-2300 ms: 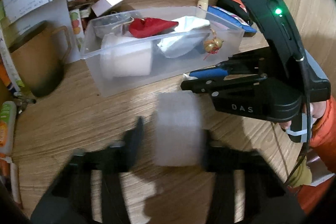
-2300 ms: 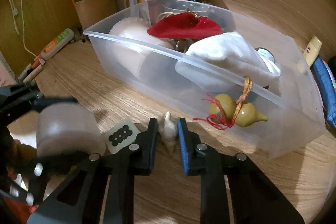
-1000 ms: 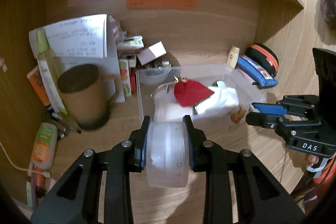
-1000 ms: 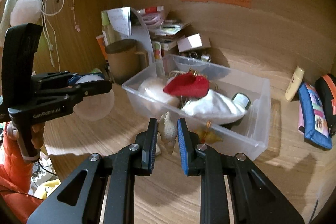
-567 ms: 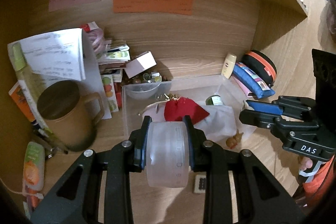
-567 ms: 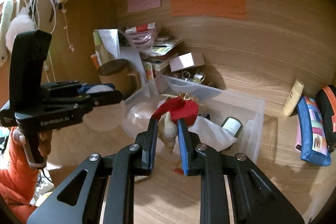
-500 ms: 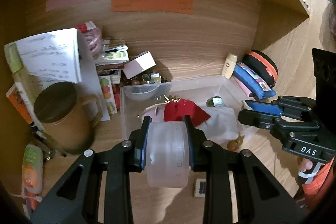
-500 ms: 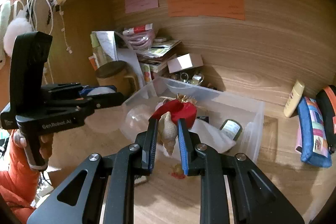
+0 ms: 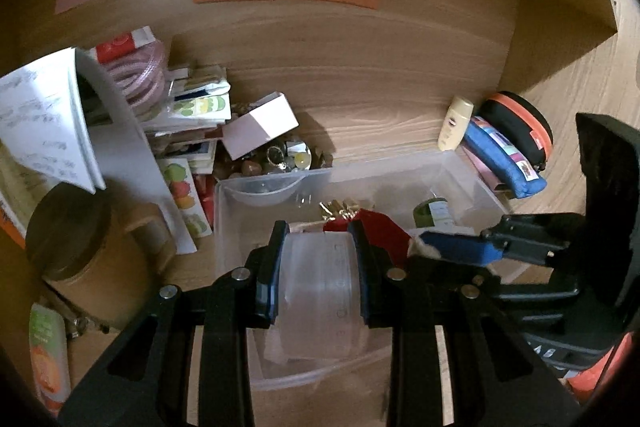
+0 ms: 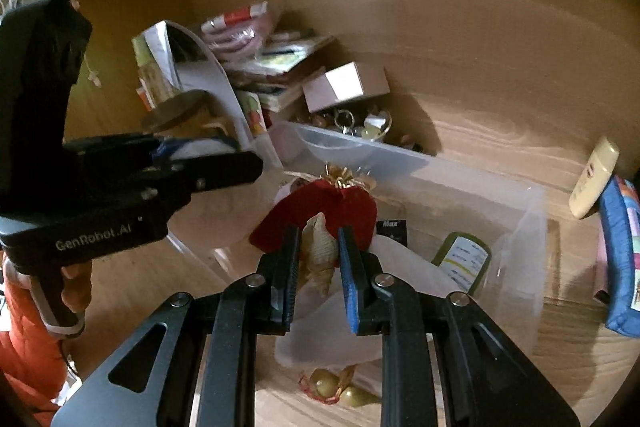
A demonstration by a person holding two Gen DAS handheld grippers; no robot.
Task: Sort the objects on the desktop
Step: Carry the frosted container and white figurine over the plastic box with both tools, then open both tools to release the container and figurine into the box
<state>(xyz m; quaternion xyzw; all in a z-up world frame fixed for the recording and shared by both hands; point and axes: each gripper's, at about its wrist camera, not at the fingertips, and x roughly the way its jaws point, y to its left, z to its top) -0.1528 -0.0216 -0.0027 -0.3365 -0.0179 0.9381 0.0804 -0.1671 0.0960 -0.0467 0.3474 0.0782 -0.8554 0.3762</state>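
Left gripper (image 9: 319, 269) is clamped on a frosted tape roll (image 9: 320, 291), held betw. its fingers above the clear bin (image 9: 472, 171). Right gripper (image 10: 319, 257) pinches a small seashell (image 10: 319, 251) over the bin's red pouch (image 10: 320, 203).

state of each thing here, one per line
left gripper: shut on the frosted plastic cylinder, above the bin
right gripper: shut on the seashell, above the bin
clear plastic bin: open-topped, partly filled
red pouch: lying in the bin
brown mug: upright, lidded
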